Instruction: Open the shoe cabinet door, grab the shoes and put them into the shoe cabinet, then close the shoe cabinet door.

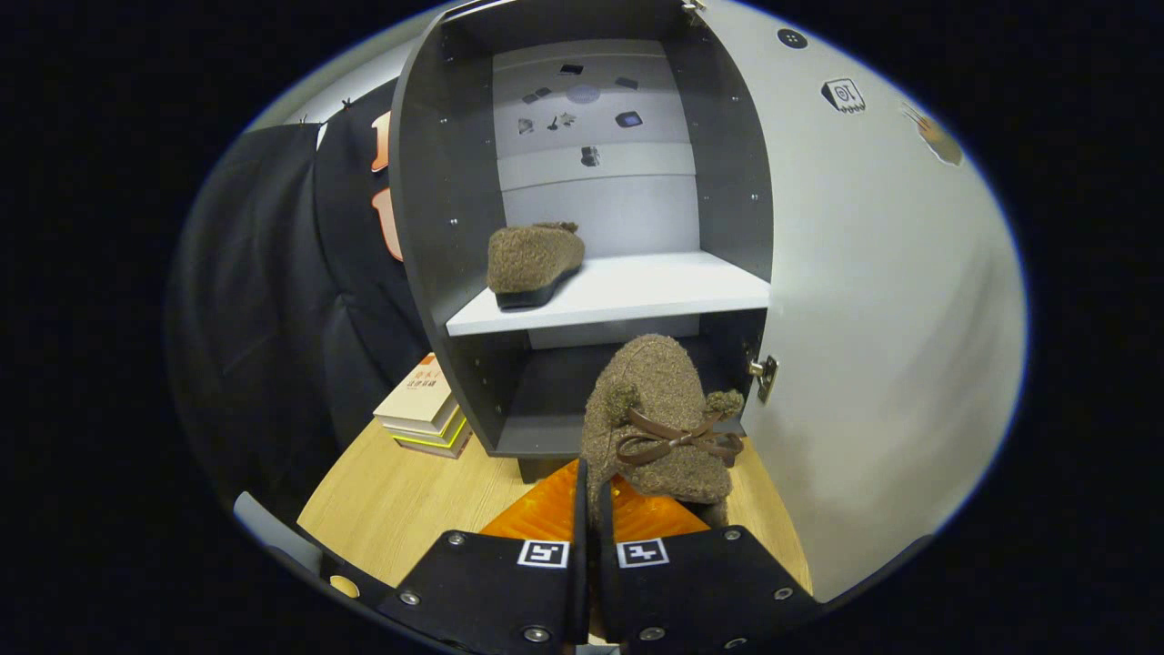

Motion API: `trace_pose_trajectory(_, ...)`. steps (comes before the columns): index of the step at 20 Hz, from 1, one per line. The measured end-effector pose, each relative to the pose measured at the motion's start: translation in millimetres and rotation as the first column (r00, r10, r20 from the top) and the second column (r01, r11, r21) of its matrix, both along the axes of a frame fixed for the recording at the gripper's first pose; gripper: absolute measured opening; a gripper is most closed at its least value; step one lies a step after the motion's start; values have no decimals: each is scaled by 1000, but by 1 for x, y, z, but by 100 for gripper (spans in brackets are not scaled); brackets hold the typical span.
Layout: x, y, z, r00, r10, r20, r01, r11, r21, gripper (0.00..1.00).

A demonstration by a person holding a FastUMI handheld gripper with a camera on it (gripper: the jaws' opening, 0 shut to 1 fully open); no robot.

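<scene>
The grey shoe cabinet (455, 236) stands straight ahead with its door (873, 346) swung open to the right. On its white shelf (655, 296) lies one brown fuzzy shoe (532, 264), at the shelf's left side. A second brown fuzzy shoe (659, 418) with a brown bow hangs lifted just ahead of my fingers, in front of the cabinet's lower compartment. My gripper (591, 496) is shut on this shoe's edge, the two fingers nearly touching.
A stack of books (423, 409) lies on the wooden table (400, 509) left of the cabinet. An orange mat (546, 514) sits under the held shoe. Black cloth (273, 300) hangs at the left. A metal hinge (764, 375) juts from the door's inner edge.
</scene>
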State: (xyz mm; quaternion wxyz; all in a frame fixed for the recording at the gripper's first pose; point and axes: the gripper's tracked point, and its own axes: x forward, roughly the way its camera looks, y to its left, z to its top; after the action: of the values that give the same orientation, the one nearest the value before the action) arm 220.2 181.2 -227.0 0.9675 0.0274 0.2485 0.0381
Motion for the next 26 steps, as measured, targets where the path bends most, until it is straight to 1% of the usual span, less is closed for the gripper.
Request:
trace_pose_trajectory(8,42,-5,51,997,17,71,-15,1000,-27,5)
trace_pose_trajectory(14,88,-9,85,992,40,118,-34,998,-53,5)
trace_pose_trajectory(21,156,-10,101,992,54,112,-48,997,-55,5)
trace_pose_trajectory(26,202,-18,98,995,57,88,-50,996,-77,5)
